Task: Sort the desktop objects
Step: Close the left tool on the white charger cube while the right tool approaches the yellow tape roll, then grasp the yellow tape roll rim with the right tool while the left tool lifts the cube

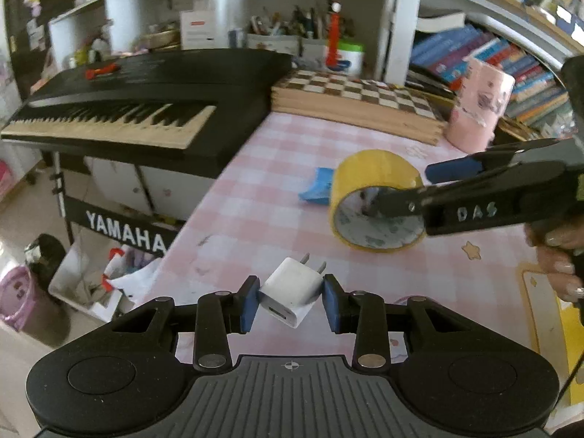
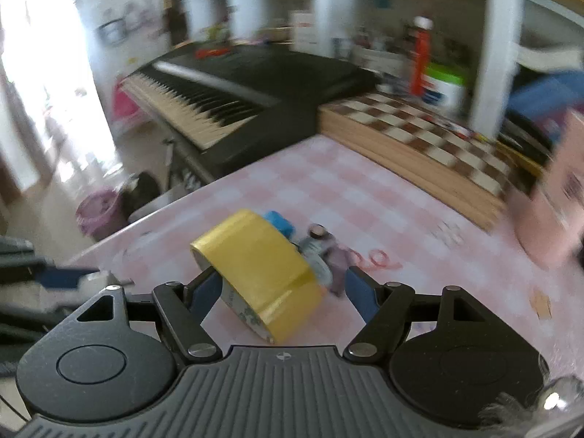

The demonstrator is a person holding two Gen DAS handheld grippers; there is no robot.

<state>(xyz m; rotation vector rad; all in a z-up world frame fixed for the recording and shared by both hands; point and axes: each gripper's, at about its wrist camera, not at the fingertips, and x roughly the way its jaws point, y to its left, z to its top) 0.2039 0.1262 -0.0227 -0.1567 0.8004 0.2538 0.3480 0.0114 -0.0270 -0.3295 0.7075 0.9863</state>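
Two items lifted, none sorted yet: charger [image 1: 292, 297] clamped by left gripper [image 1: 291, 304], tape [image 2: 255, 273] straddled by right gripper [image 2: 283, 292], grip unclear; eraser [image 1: 317, 185] left on table [image 1: 255, 182].

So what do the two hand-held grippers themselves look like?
Both match: the left hand-held gripper and right hand-held gripper have black linkage arms with silver rivets, blue finger pads, round side discs and a ribbed grey base. The right one bears pale "DAS" lettering.

Yellow tape roll [image 2: 257, 273] sits tilted between the right gripper's [image 2: 283, 294] spread fingers [image 2: 359, 292].
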